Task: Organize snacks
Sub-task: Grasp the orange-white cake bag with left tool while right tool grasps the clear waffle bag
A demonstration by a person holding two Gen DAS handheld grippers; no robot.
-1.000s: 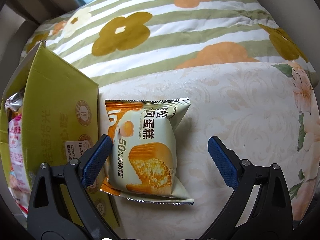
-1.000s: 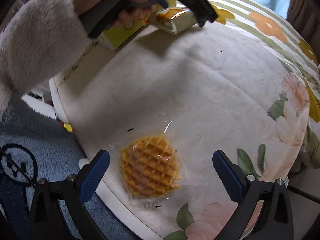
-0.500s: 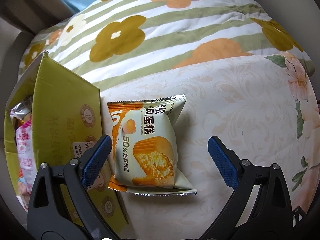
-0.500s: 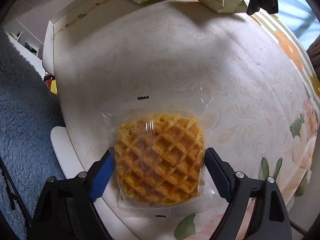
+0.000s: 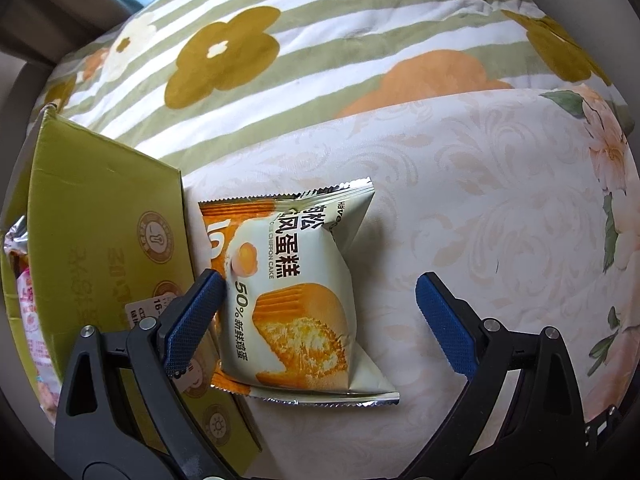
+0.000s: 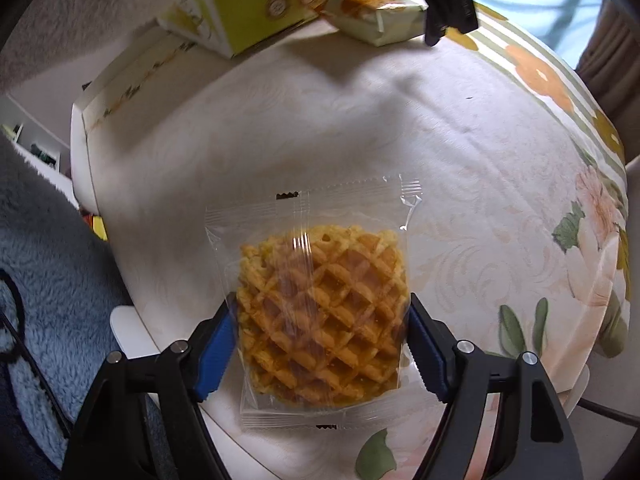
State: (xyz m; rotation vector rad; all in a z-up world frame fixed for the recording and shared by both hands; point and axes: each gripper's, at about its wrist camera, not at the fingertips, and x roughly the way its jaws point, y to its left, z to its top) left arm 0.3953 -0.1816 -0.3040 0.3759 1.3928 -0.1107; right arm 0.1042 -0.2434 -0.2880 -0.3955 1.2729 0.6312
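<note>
The right gripper [image 6: 322,354] squeezed the waffle pack [image 6: 320,312] near the table's [image 6: 460,152] front edge. The left gripper [image 5: 320,320] was wide around the cake pack [image 5: 292,296], beside the yellow box [image 5: 100,240].

The left wrist view looks steeply down, close above the chiffon cake packet [image 5: 292,300] just right of the yellow box [image 5: 104,248]. The right wrist view faces across the surface [image 6: 360,128] toward that box [image 6: 256,4] and packet [image 6: 380,12], both far.
</note>
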